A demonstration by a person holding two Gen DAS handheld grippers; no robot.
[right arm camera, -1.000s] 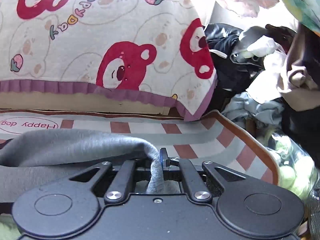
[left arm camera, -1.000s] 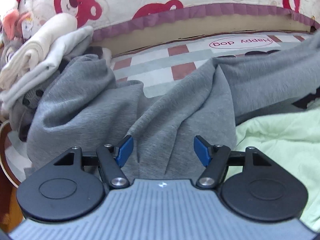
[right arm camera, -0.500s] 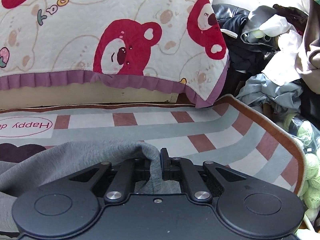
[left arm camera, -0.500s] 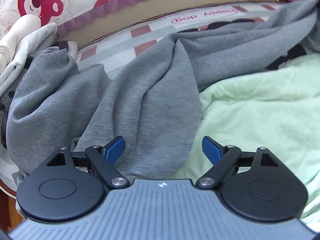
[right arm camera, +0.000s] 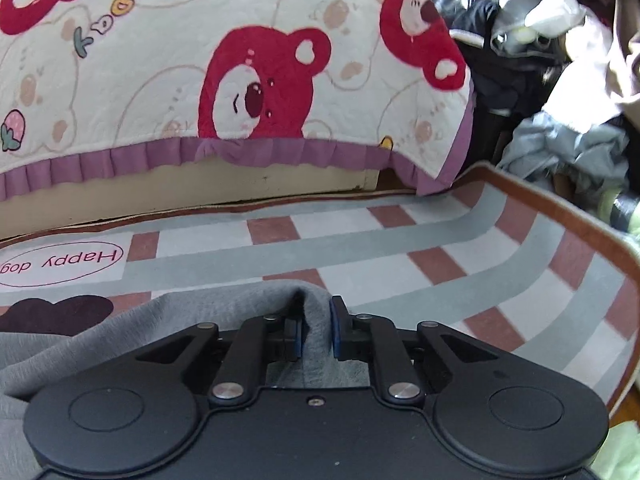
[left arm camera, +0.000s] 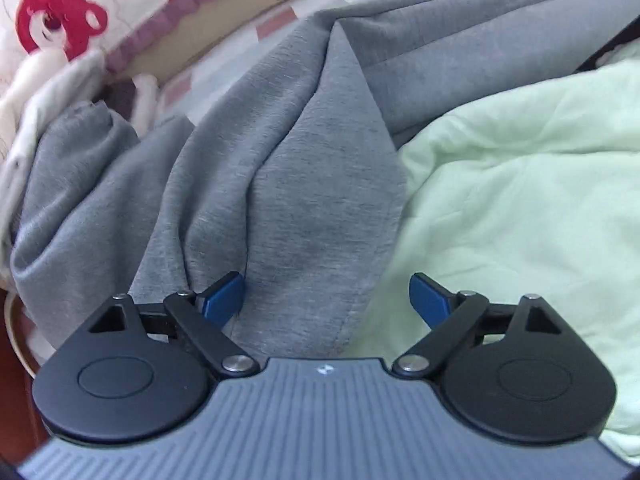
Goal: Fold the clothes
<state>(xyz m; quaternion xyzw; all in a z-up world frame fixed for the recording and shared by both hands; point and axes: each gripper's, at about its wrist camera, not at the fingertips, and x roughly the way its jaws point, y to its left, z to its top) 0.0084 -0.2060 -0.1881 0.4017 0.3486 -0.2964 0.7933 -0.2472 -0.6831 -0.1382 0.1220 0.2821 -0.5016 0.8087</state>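
Note:
A grey sweat garment (left arm camera: 288, 184) lies crumpled over the striped rug and partly over a pale green garment (left arm camera: 520, 184). My left gripper (left arm camera: 326, 294) is open and empty, low over the grey garment's near edge, with its blue pads (left arm camera: 224, 294) wide apart. My right gripper (right arm camera: 316, 326) has its jaws slightly parted around a bunched fold of the same grey garment (right arm camera: 120, 332), which still sits between the pads, low over the rug.
A bed with a red-bear quilt (right arm camera: 240, 80) stands behind the striped rug (right arm camera: 460, 248). A heap of clothes (right arm camera: 540, 60) lies at the right. White folded clothes (left arm camera: 36, 92) lie at the left in the left wrist view.
My left gripper has opened wider and drawn back and right over the grey garment toward the green one. My right gripper has sunk toward the rug and its jaws have loosened on the fold.

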